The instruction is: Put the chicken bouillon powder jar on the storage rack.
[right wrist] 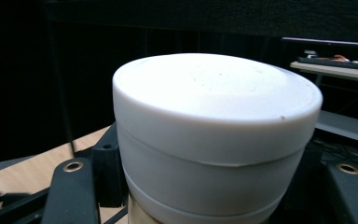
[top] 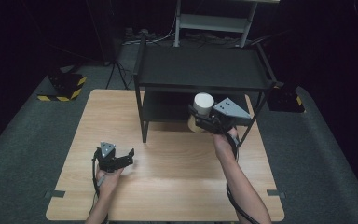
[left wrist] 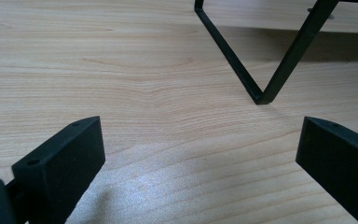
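A round container with a white lid [top: 203, 105] and a tan lower part is held in my right gripper [top: 205, 120], which is shut on it in front of the black shelf unit [top: 200, 70], level with its lower shelf. In the right gripper view the white lid [right wrist: 216, 126] looms close between the black jaws. My left gripper [top: 129, 156] rests low over the wooden table [top: 168, 186] at the front left, open with nothing between its fingers [left wrist: 60, 163]; the left gripper view looks along the tabletop to the shelf unit's front left leg [left wrist: 284, 70].
The black two-level shelf unit stands on the back half of the table, its legs [top: 144, 126] reaching the tabletop. A yellow-and-black striped block [top: 65, 86] sits on the floor at the left. A grey rack [top: 214, 21] stands behind in the dark.
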`<state>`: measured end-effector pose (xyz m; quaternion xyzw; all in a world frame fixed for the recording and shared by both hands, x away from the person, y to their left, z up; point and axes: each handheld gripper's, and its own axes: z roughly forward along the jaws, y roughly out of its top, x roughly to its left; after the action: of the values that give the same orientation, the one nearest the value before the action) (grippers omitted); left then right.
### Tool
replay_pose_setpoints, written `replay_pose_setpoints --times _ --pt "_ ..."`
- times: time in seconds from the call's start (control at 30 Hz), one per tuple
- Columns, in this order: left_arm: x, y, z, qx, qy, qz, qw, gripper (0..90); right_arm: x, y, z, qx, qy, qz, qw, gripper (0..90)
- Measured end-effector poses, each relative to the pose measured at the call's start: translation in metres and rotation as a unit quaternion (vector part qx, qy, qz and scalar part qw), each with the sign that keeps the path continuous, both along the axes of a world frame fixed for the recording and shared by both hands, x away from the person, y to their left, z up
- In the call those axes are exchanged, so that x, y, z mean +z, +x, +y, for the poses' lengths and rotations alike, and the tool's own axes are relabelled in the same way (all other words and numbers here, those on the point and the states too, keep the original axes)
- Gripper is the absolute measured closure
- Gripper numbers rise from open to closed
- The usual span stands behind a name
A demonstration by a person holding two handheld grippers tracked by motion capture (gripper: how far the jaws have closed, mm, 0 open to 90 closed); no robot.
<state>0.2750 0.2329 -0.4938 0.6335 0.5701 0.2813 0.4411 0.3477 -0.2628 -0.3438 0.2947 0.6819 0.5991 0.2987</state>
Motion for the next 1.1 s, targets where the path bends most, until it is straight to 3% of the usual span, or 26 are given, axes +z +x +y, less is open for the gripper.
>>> replay_pose_setpoints --times 0.2,0.43,0.9,1.1 --pt "0.000 0.000 0.000 -0.001 -0.002 0.001 1.0000 1.3 0.003 0.013 0.012 -0.021 -0.006 -0.004 0.9998 33.9" --pt "0.000 0.001 0.000 -0.003 -0.002 0.002 1.0000 1.3 -0.007 0.027 0.025 -0.054 -0.003 -0.011 0.9985 33.9" --pt "0.001 0.002 -0.002 -0.002 0.007 0.006 1.0000 1.8 -0.017 0.035 0.031 -0.063 0.009 -0.015 0.9979 33.2" --pt "0.001 0.002 -0.002 0.002 0.004 0.007 1.0000 2.0 -0.016 0.037 0.031 -0.056 0.005 -0.017 0.9983 19.5"
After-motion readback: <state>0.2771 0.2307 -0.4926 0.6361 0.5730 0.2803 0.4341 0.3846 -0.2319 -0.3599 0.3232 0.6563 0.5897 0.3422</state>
